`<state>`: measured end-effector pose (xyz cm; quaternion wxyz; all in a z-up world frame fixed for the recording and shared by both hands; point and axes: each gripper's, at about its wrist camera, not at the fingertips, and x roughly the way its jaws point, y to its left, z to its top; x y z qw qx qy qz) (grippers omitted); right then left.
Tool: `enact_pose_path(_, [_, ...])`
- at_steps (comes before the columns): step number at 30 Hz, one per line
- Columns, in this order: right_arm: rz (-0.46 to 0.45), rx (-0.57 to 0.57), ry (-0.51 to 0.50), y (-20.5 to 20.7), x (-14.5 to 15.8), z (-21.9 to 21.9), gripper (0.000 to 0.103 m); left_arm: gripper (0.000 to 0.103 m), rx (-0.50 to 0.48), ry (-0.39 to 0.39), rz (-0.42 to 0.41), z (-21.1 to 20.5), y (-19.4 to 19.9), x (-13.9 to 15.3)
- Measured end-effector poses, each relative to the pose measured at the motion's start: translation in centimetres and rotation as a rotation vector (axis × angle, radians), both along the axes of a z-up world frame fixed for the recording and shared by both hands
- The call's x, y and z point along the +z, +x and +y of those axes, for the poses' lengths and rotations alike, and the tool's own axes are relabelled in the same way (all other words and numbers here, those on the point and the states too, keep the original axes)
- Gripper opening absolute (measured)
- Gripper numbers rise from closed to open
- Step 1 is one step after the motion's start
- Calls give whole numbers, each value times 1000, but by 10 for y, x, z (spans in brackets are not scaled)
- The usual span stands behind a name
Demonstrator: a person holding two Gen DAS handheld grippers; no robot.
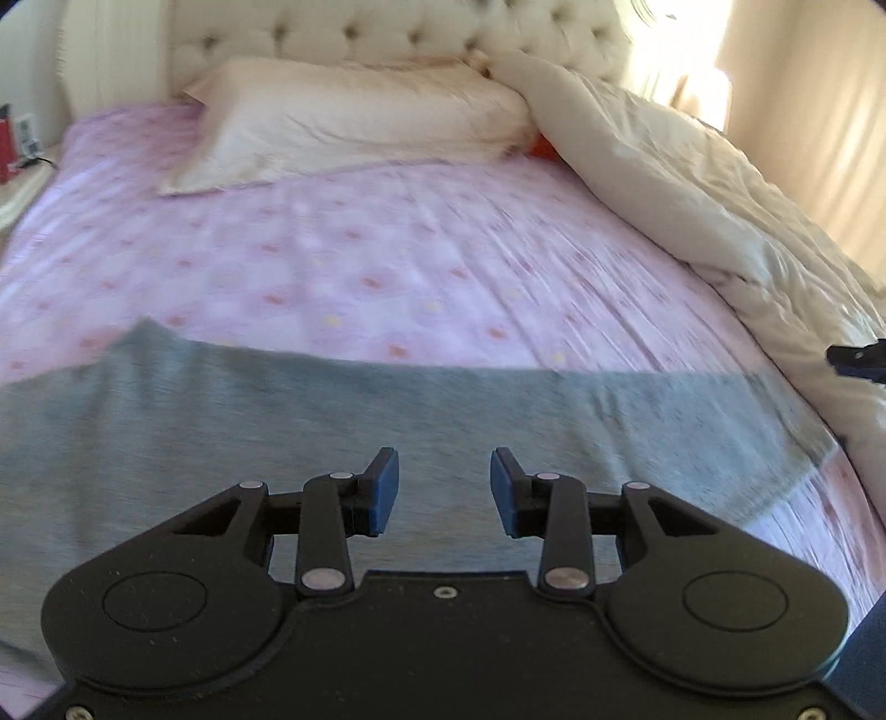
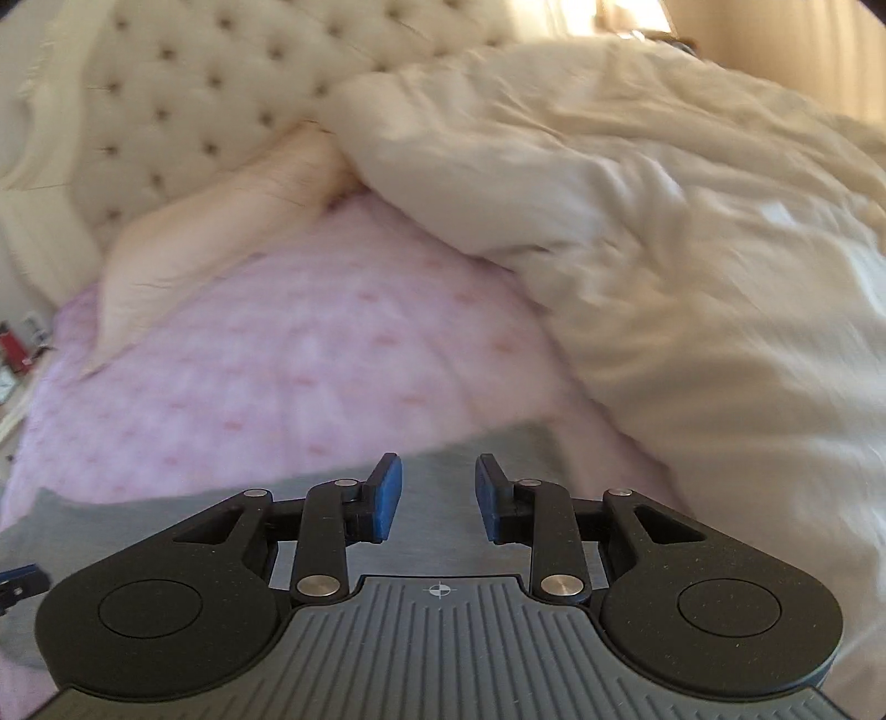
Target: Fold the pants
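Grey pants [image 1: 343, 421] lie flat across the near part of a bed with a pink dotted sheet [image 1: 387, 260]. My left gripper [image 1: 446, 490] is open and empty, held just above the middle of the pants. In the right wrist view my right gripper [image 2: 439, 494] is open and empty above the right end of the pants [image 2: 443, 531]. The right gripper's tip [image 1: 858, 360] shows at the right edge of the left wrist view. The left gripper's tip [image 2: 19, 581] shows at the left edge of the right wrist view.
A cream pillow [image 1: 354, 122] lies at the head of the bed against a tufted headboard [image 1: 343, 33]. A bunched cream duvet [image 1: 720, 199] covers the bed's right side; it also fills the right of the right wrist view [image 2: 692, 249]. A nightstand with small items [image 1: 16, 149] stands at the far left.
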<state>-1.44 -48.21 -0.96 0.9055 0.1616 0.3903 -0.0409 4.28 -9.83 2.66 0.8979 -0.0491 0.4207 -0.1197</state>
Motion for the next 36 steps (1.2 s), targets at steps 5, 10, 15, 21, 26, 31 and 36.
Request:
enact_pose_path(5, [12,11,69,-2,-16,-21,29,45,-20,25,60,-28,3,-25])
enact_pose_path(10, [18,19,141,9,-32,-27,29,45,5,20,170,-28,8,-56])
enact_pose_path(15, [58,8,110,14,-40,-31,29,46,-27,53,139,-29,1,-53])
enact_pose_path(21, [83,-13,117,12,-42,-40,29,46,-23,19,166,-24,6,-54])
enact_pose_path(26, [130,26,85,11,-46,-36,29,46,-18,-7,180,-21,12,-56])
enact_pose_path(31, [126,65,61,11,-47,-29,5,46,-26,-22,181,-17,11,-57])
enact_pose_path(36, [51,83,-210,4,-30,-10,3,44,-27,-24,160,-19,9,-53])
